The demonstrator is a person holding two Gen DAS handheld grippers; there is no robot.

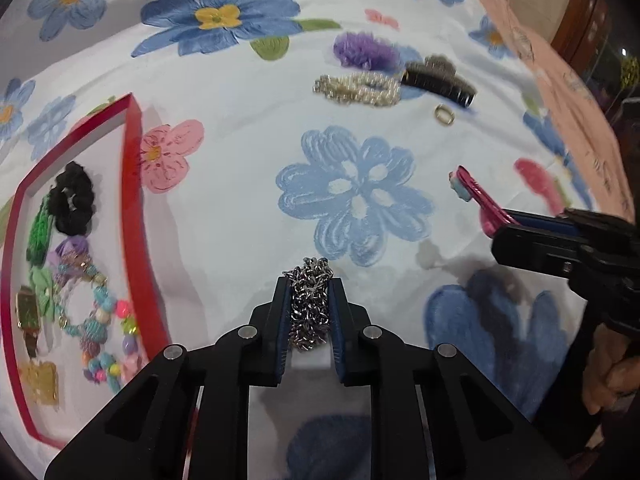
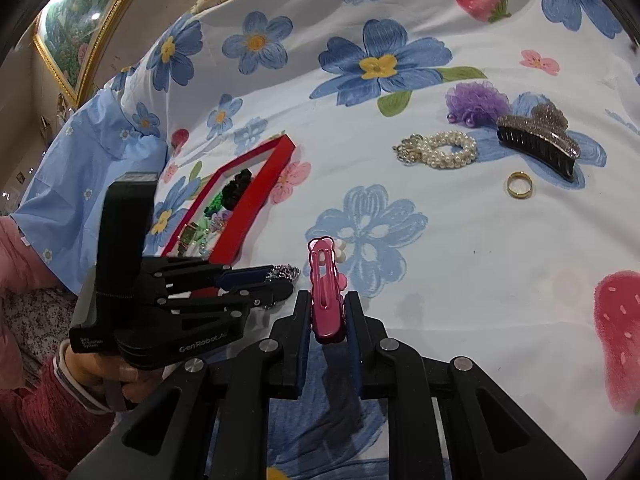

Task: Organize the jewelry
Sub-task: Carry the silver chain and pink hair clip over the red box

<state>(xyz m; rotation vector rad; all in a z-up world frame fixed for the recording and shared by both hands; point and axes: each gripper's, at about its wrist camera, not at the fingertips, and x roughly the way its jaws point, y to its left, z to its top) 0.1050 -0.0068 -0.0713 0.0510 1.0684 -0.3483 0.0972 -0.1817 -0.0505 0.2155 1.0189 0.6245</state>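
My left gripper [image 1: 309,284] is shut on a bunched silver chain [image 1: 309,304], held above the floral cloth just right of the red tray [image 1: 134,200]; it also shows in the right wrist view [image 2: 280,280]. My right gripper [image 2: 327,300] is shut on a pink hair clip [image 2: 324,292] with a small flower, seen in the left wrist view [image 1: 476,196] at the right. The tray holds a black scrunchie [image 1: 74,204], a green piece, beaded bracelets [image 1: 100,328] and gold clips. A pearl bracelet [image 2: 438,150], purple scrunchie [image 2: 476,102], glittery claw clip [image 2: 540,138] and gold ring [image 2: 519,185] lie on the cloth.
The white cloth with blue flowers and strawberries [image 2: 440,240] covers the surface. A pink fabric [image 1: 560,80] lies at the far right edge. A framed picture [image 2: 80,20] leans at the far left. The person's pink sleeve [image 2: 36,412] is at lower left.
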